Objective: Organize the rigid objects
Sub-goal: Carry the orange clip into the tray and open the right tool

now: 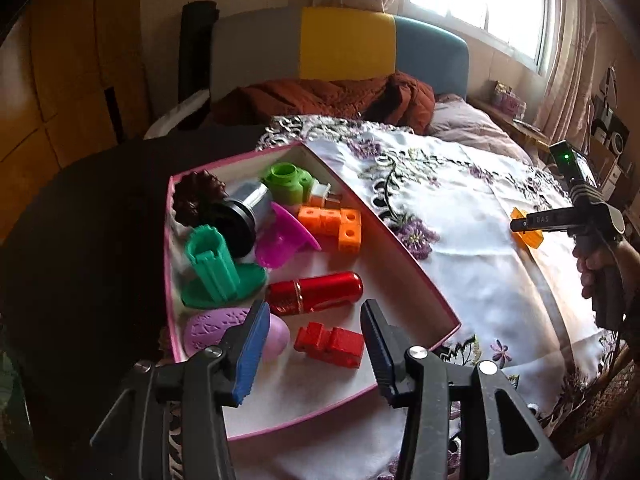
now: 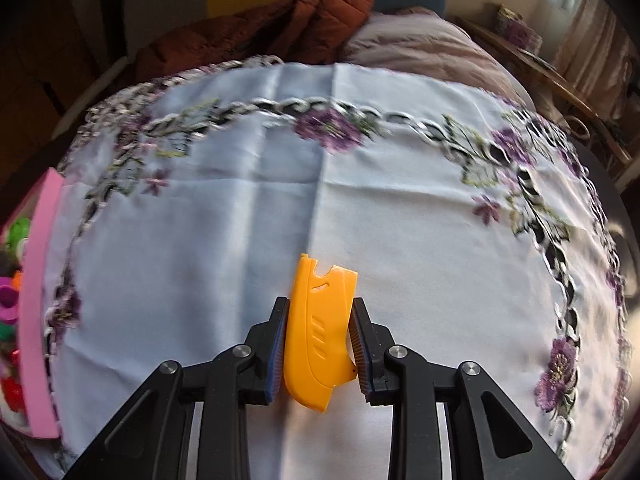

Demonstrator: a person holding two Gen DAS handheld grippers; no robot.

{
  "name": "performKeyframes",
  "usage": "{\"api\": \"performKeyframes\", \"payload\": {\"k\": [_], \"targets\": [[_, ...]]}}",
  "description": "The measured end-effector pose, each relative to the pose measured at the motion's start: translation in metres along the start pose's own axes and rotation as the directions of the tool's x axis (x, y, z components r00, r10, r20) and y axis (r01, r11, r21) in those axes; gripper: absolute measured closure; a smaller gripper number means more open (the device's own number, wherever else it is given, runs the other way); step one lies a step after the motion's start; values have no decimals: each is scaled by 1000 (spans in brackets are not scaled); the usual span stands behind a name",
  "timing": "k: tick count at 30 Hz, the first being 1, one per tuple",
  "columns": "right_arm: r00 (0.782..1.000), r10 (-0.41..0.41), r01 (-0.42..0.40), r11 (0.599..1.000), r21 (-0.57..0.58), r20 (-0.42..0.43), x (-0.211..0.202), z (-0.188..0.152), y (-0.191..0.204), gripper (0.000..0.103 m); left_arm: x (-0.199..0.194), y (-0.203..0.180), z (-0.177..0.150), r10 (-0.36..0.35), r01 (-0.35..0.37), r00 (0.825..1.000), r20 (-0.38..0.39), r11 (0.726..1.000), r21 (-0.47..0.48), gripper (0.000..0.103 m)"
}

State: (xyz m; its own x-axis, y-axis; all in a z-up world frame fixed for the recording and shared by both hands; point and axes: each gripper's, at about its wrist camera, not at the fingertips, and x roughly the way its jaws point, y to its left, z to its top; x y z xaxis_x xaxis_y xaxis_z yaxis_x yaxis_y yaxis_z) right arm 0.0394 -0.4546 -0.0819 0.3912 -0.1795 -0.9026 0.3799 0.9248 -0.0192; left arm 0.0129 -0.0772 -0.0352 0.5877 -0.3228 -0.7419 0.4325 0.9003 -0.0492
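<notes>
— Right now, right tool (image 2: 319,322): clamped on an orange plastic scraper (image 2: 319,330), pads pressing both long edges, notched end pointing away from the hand.

— And held where?

— Above the white embroidered cloth (image 2: 240,200) covering the surface, well right of the pink-rimmed box (image 1: 400,240). Seen from the left wrist view too: same orange piece pinched at the far right, a hand (image 1: 596,268) wrapped round the handle.

— Left tool (image 1: 314,338)?

— Released, jaws parted, nothing between the pads. Hanging over the near end of the box, just above a red block (image 1: 330,344).

— Contents of the box?

— Crowded. Red lipstick tube (image 1: 316,292) lying on its side beyond the red block. Lilac egg-shaped piece (image 1: 224,328) at the near left corner, partly hidden behind the left finger. Green ridged tube on a flat base (image 1: 212,272) beside it. Magenta curved piece (image 1: 284,236) in the middle, orange perforated blocks (image 1: 336,224) against the right wall. Further back: black and silver cylinder (image 1: 244,212), lime green plug-in piece (image 1: 288,182), dark brown pinecone-like thing (image 1: 196,196) in the far left corner.

— Anything loose on the cloth?

— Only purple flower embroidery visible there. Bed with a rust-coloured quilt (image 1: 320,96) behind.
</notes>
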Motion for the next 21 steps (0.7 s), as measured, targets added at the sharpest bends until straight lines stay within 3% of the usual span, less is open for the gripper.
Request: {"api": "performKeyframes", "payload": {"k": [5,13,16,21], "targets": [[989,145,-143,988,-55,42,-22,-3,37,73,-9,9,4,7,-6,1000,23,1000,-30,55],[929,361,-326,905,-274,84,-71,-4,143,73,-18,24,2,43,-40,998,34,997,-73,55],[910,406,-359,870,-339,78,-86,-9,177,73,-18,31,0,50,-48,998,27,995,-93,55],[899,435,-389,842,-374,45,-92,-22,204,73,-15,39,-4,59,-58,998,12,991,-117,55]]}}
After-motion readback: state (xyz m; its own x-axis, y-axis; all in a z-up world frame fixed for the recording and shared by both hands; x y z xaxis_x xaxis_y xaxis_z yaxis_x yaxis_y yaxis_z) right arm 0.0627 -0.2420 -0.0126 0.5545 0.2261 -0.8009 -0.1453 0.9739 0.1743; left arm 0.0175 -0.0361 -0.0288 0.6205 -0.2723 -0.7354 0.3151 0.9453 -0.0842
